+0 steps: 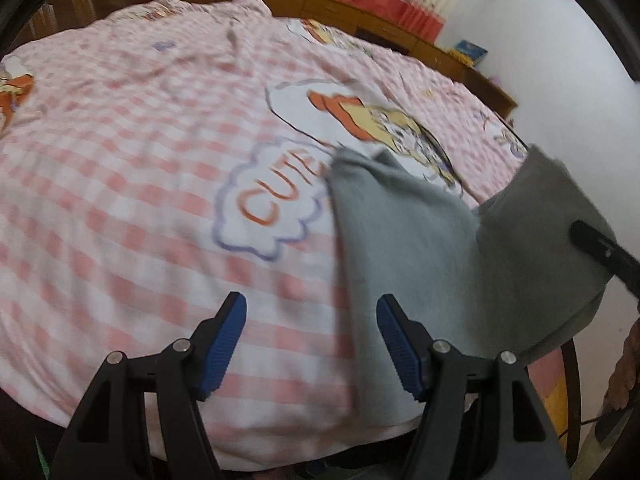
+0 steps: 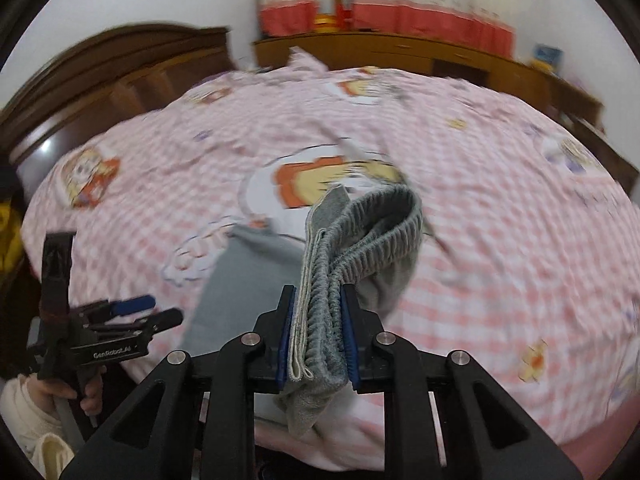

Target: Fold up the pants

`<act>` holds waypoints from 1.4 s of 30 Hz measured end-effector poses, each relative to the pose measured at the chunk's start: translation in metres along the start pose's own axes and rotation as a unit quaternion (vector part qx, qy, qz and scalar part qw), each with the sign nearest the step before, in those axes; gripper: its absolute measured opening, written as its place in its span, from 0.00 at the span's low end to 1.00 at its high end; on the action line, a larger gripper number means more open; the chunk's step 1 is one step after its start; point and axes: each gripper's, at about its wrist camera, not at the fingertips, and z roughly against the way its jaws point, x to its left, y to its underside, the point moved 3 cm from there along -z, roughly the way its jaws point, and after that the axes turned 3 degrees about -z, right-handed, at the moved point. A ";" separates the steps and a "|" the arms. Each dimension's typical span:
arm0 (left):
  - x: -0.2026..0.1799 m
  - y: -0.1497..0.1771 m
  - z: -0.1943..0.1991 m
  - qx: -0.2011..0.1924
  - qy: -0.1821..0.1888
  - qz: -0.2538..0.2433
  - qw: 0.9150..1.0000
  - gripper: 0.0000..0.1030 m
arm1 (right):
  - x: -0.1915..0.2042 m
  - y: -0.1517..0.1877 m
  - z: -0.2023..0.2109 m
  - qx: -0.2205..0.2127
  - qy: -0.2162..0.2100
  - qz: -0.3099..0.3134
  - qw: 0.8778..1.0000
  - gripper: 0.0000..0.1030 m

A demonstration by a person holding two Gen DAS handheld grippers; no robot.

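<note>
Pink-and-white checked bedcover [image 1: 120, 200], soft and rumpled, spreads over the whole bed; printed cartoon patches and a cloud shape lettered "CUTE" [image 1: 276, 192] sit mid-cover. Dark wooden headboard [image 2: 112, 68] curves at far left in the right wrist view; a low wooden cabinet [image 2: 400, 54] runs along the far wall under a red-hemmed curtain [image 2: 384, 4]. Both views are motion-blurred.

Left gripper [image 1: 310, 340]: black frame, ribbed blue pads, jaws spread wide with nothing between them, hovering above the bed's near edge. In the right wrist view it shows at lower left, held by a hand [image 2: 80, 394] in a cream sleeve.

Grey pants [image 1: 404, 240]: thick knit fabric. One flat part lies on the cover just right of the "CUTE" cloud, its near end running over the bed edge. The rest is lifted clear of the bed at the right.

Right gripper [image 2: 318, 332]: jaws clamped on the bunched, ribbed elastic waistband [image 2: 372, 232], several layers stacked between the blue pads, loose cloth drooping below.
</note>
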 end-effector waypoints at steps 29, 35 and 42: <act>-0.029 -0.011 0.033 -0.026 0.000 -0.041 0.999 0.77 | 0.027 0.061 -0.034 0.049 -0.064 -0.068 0.994 0.42; -0.045 -0.003 -0.005 0.013 -0.008 -0.056 0.998 0.78 | 0.013 0.075 -0.053 0.069 -0.069 -0.091 0.991 0.43; -0.031 -0.006 -0.021 0.027 0.062 0.004 0.998 0.78 | -0.010 0.072 -0.038 0.016 -0.089 -0.139 0.986 0.43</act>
